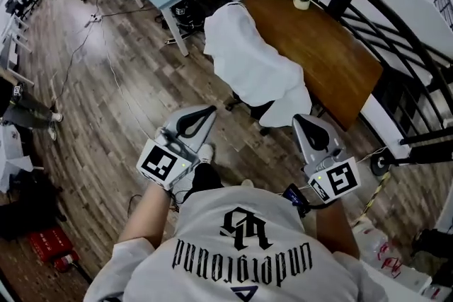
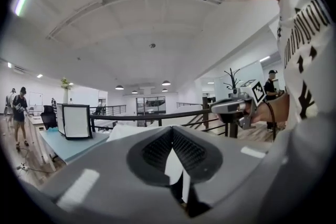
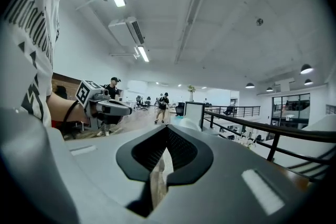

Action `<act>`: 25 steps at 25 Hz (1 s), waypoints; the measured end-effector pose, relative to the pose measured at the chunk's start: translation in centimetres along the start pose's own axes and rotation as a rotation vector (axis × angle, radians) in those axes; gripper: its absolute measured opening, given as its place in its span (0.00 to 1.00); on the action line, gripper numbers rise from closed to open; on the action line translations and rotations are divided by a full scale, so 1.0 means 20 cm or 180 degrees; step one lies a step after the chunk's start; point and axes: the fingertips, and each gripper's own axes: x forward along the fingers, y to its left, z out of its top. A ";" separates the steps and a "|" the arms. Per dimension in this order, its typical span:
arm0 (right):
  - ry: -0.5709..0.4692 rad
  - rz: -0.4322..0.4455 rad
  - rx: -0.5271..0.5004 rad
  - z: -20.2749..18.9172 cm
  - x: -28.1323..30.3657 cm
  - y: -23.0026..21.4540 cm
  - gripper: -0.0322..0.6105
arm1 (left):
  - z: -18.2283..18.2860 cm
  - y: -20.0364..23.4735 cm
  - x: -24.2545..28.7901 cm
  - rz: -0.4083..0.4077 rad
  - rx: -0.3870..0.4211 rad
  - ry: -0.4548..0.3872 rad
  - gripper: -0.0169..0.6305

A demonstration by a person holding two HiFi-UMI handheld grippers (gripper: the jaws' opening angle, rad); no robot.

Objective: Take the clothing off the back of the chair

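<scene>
Looking down in the head view: white clothing (image 1: 256, 71) was draped over the back of the chair (image 1: 260, 109), beside the wooden bench (image 1: 333, 53) and near both grippers, untouched. Left gripper (image 1: 204, 115) view: jaws pressed together, nothing between. Right gripper (image 1: 304, 122) view: same, empty. Judged the fabric soft, light and floppy. Best pinched at the top fold over the backrest, then lifted clear.

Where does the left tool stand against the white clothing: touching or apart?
Apart. The head view shows bare floor between the left tool and the white clothing.
</scene>
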 end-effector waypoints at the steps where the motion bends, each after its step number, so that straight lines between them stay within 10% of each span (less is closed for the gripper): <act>1: 0.0013 -0.0063 -0.0014 0.00 0.02 -0.01 0.05 | 0.00 0.04 0.03 -0.0089 0.0026 -0.0020 0.10; 25: 0.0444 -0.1339 -0.0268 -0.09 0.54 0.06 0.13 | -0.14 0.72 0.39 -0.2035 0.0911 -0.0024 0.21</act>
